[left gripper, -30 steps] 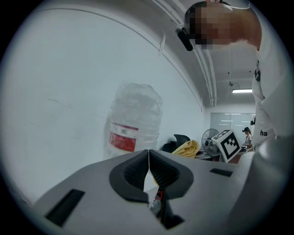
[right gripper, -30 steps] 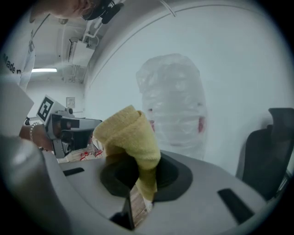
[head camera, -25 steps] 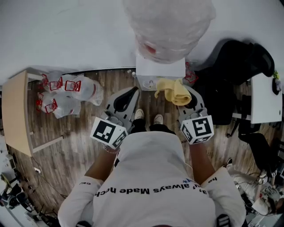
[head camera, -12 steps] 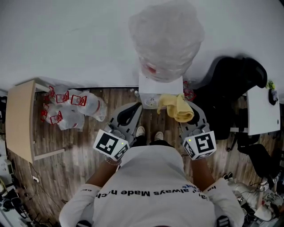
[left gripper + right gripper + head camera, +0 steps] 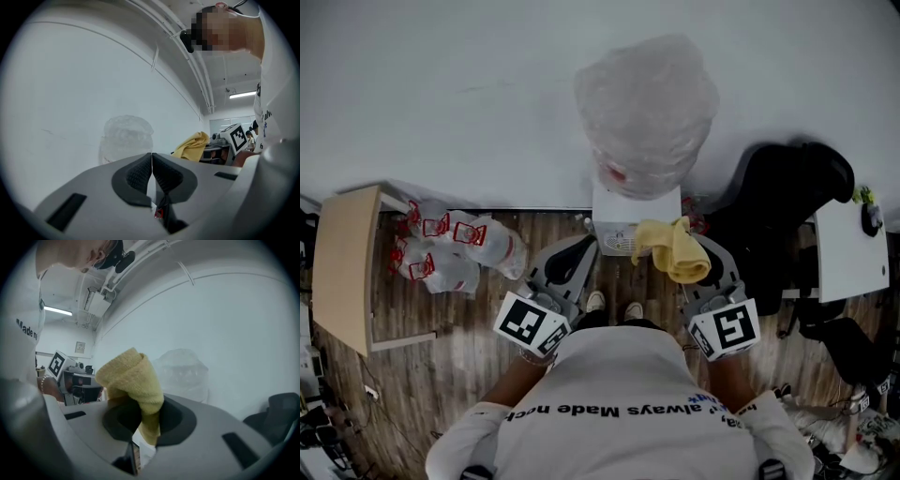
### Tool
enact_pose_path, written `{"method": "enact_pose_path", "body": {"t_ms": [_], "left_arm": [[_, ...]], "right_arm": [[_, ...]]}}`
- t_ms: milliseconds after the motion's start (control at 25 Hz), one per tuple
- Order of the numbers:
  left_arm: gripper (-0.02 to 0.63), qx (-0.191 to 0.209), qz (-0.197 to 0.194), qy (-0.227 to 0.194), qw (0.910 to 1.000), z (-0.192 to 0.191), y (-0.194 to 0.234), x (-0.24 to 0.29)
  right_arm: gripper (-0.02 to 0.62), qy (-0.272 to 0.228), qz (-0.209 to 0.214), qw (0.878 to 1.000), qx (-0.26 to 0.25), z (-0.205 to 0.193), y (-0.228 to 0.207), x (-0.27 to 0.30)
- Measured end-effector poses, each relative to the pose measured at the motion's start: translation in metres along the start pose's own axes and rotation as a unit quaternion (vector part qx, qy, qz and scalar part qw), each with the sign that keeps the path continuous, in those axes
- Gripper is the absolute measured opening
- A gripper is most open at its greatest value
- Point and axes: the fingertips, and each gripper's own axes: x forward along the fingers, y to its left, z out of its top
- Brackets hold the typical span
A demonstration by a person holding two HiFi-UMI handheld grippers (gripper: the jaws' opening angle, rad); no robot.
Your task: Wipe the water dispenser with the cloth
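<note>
Right tool [image 5: 146, 427] pinches yellow cloth [image 5: 133, 376] thinly, left tool [image 5: 152, 173] clenched empty; wiping drag on water dispenser [image 5: 636, 214] could pull it free.

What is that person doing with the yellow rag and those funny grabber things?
A person is standing in front of a water dispenser by the white wall, with a gripper in each hand. The right gripper is pinching a yellow cloth and holding it up toward the dispenser. The left gripper is closed with nothing in it. The cloth does not look pressed against the dispenser, so the wiping seems not yet started.
</note>
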Motion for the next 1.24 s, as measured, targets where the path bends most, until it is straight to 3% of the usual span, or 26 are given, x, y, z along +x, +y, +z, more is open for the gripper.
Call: {"method": "enact_pose_path", "body": {"t_ms": [1240], "left_arm": [[0.02, 0.011, -0.019, -0.012, 0.9997, 0.018, -0.008, 0.006]], "right_arm": [[0.063, -0.015, 0.002, 1.0, -0.016, 0.025, 0.001, -0.009]]}}
